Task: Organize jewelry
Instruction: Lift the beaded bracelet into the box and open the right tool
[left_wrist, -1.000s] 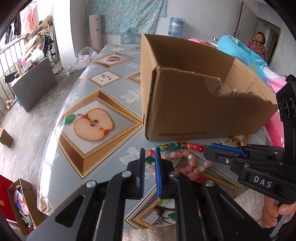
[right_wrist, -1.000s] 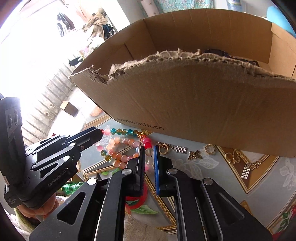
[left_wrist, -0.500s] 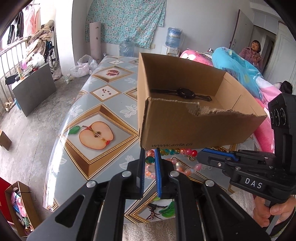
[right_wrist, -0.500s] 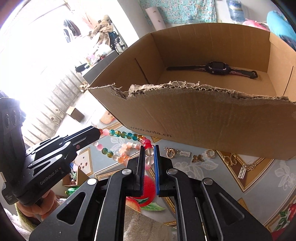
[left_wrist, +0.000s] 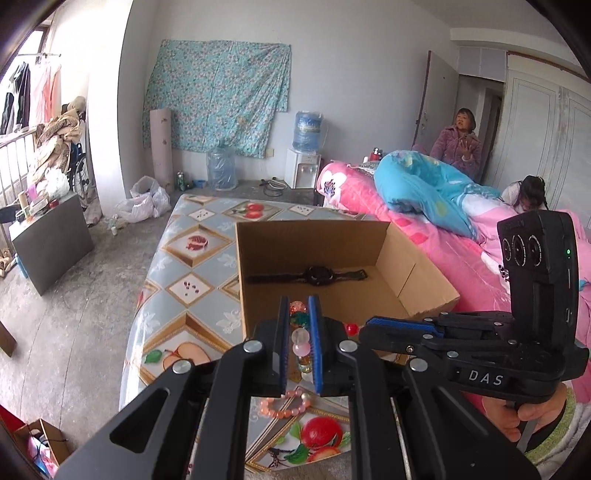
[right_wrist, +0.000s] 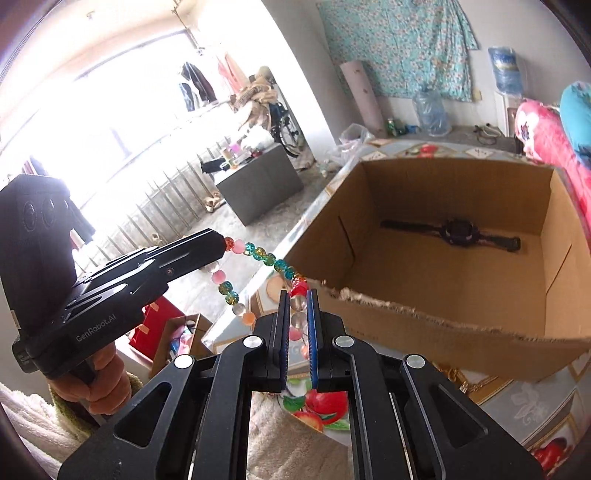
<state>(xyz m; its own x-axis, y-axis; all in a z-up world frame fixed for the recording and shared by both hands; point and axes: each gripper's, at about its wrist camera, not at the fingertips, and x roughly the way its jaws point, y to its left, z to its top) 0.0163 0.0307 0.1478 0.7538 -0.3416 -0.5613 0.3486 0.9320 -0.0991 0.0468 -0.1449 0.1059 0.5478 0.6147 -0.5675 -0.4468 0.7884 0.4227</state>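
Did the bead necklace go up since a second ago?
Yes. The bead necklace lay on the table before; now both grippers hold it in the air, about level with the torn front edge of the cardboard box.

Left wrist camera: I look forward and downward along my left hand-held gripper (left_wrist: 298, 306), whose fingers fill the lower centre of frame. Cardboard box (left_wrist: 424, 280) sits mid-frame, close, seen from above its torn near wall; room and bed (left_wrist: 369, 192) spread across the upper half. My right hand-held gripper (left_wrist: 369, 326) enters from the right edge.

Right wrist camera: same downward slant along its own fingers (right_wrist: 284, 332), nearer to the box (right_wrist: 461, 343), which fills the right half. Left hand-held gripper (right_wrist: 221, 242) comes in from the left edge.

Both views share the box interior, the watch (left_wrist: 319, 275) (right_wrist: 458, 232), the patterned surface (left_wrist: 192, 280) and the bead string (right_wrist: 258, 254).
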